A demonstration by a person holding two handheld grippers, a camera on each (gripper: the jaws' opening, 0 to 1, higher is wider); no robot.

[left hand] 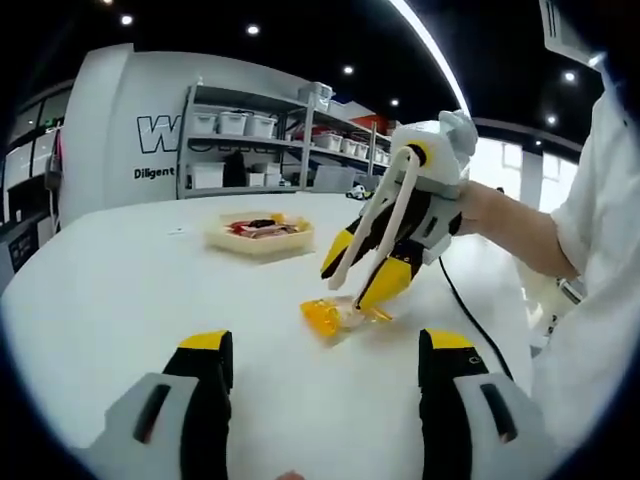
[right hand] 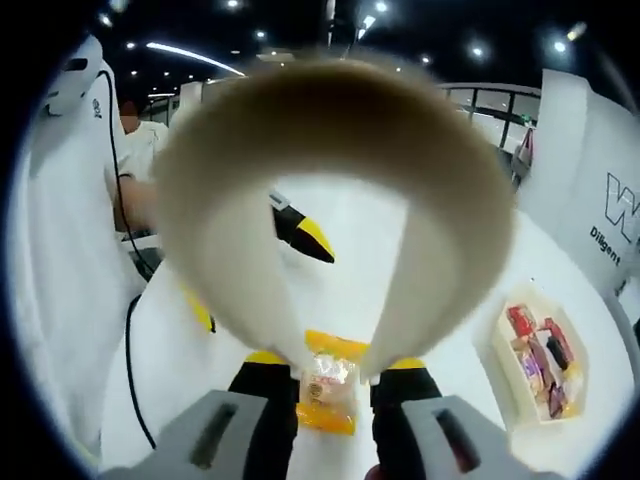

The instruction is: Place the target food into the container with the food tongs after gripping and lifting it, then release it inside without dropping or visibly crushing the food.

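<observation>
A yellow wrapped snack [left hand: 338, 316] lies on the white table [left hand: 130, 290], just ahead of my open left gripper [left hand: 325, 348], which holds nothing. My right gripper [left hand: 361, 272] comes in from the right, shut on cream food tongs [left hand: 385, 205]. The tongs point down with their tips at the snack. In the right gripper view the tongs [right hand: 250, 290] loop up in front of the lens. Their two arms run down to either side of the snack [right hand: 327, 385] between my right gripper [right hand: 330, 368] jaws. The shallow cream container [left hand: 260, 238] holds several packets.
The container [right hand: 505, 375] sits to the right in the right gripper view. A black cable [left hand: 470, 310] trails across the table behind the right gripper. Metal shelves with bins [left hand: 250, 140] stand beyond the table. A person in white [right hand: 60, 230] stands close by.
</observation>
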